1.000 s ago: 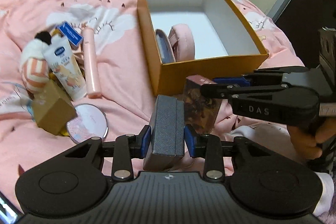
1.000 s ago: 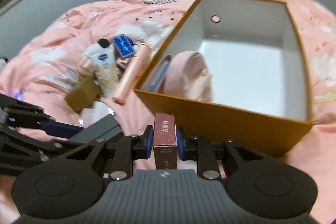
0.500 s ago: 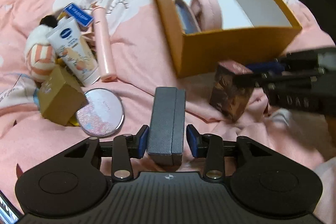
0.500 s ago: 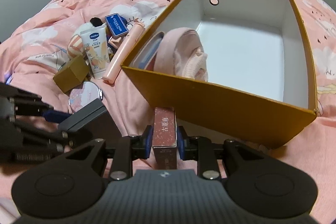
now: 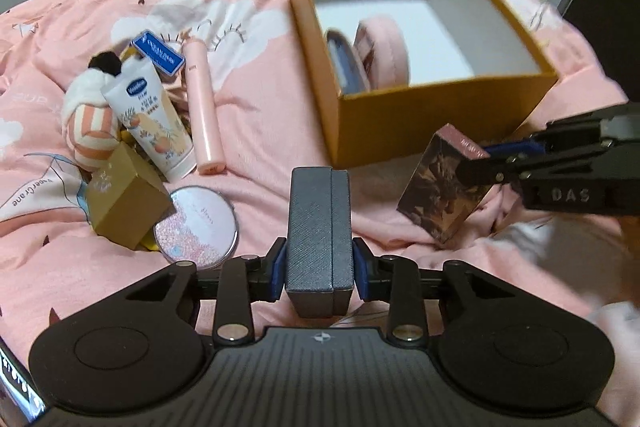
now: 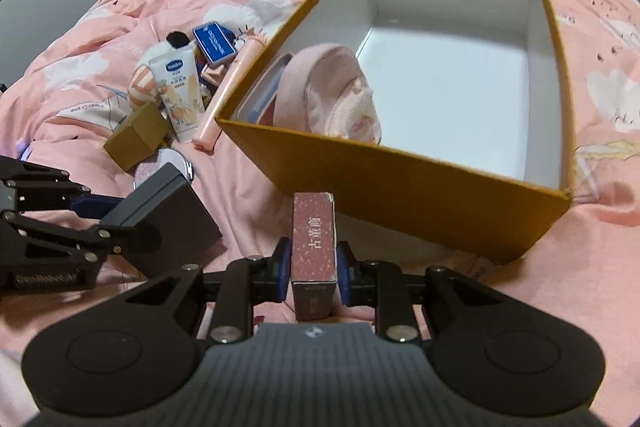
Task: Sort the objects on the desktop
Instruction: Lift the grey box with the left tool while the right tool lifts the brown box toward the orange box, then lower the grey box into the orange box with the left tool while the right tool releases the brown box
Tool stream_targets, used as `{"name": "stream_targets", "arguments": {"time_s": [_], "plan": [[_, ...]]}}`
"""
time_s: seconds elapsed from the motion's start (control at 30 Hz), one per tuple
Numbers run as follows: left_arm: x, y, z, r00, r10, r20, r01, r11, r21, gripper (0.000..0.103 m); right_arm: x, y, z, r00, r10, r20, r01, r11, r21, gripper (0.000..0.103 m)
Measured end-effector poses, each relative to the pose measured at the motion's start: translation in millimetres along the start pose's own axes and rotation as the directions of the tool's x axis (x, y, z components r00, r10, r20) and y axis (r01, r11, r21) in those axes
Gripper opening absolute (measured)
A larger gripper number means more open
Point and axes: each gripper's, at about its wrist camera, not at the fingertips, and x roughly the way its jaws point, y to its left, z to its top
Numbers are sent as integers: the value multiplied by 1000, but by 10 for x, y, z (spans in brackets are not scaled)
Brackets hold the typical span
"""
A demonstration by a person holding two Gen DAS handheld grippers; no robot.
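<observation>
My left gripper (image 5: 319, 267) has its jaws closing, and its blue pads press on a dark grey textured box (image 5: 318, 227) held upright between them. My right gripper (image 6: 313, 263) is shut on a narrow reddish-brown box (image 6: 313, 239) with white characters. Both hover just in front of the near wall of an open orange cardboard box (image 6: 400, 187) with a white inside. In the left wrist view the right gripper (image 5: 500, 163) holds the reddish box (image 5: 440, 195) to the right. In the right wrist view the left gripper (image 6: 100, 215) and grey box (image 6: 172, 215) are at the left.
Inside the orange box lie a pink padded pouch (image 6: 332, 95) and a blue-rimmed case (image 6: 260, 99). On the pink bedspread to the left are a lotion tube (image 5: 152, 119), pink tube (image 5: 204, 115), gold box (image 5: 124, 199), round compact (image 5: 196, 223), blue tin (image 5: 158, 57) and striped plush (image 5: 90, 123).
The two grippers have drawn apart; the reddish box now sits further right of the grey box. The left pads loosened slightly half a second ago and now press the grey box again.
</observation>
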Motion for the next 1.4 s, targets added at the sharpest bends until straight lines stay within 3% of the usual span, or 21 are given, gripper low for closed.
{"name": "stream_targets", "arguments": {"time_s": [0.23,0.4,0.57,0.77,1.0,1.17,1.3,1.4], "plan": [[-265,-54,148,994,-88,61,91,995,-40,38,-415,-92,78,996,16,92,-19,999,32,24],[-450,-141,320,981,-151,124,156,987,-34,38,-741,-145,189,984,39,174,-49,997,57,24],[-629,-232,523,959,-206,197,212,977,-9,38,-1025,-211,328,959,57,276,-82,993,82,24],[-678,-235,772,944,-196,267,207,978,-15,37,-1191,-311,542,922,6,388,-54,992,113,24],[-522,-104,1046,943,-184,278,204,978,-46,37,-773,-420,752,928,-128,349,77,984,159,24],[-398,-38,1112,948,-174,267,197,978,-64,37,-273,-534,755,953,-140,268,90,978,189,24],[-337,6,1158,950,-162,267,188,979,-73,37,71,-529,732,952,-183,247,138,972,191,24],[-293,34,1202,949,-175,264,202,976,-81,38,208,-539,737,959,-164,233,117,972,203,24]]}}
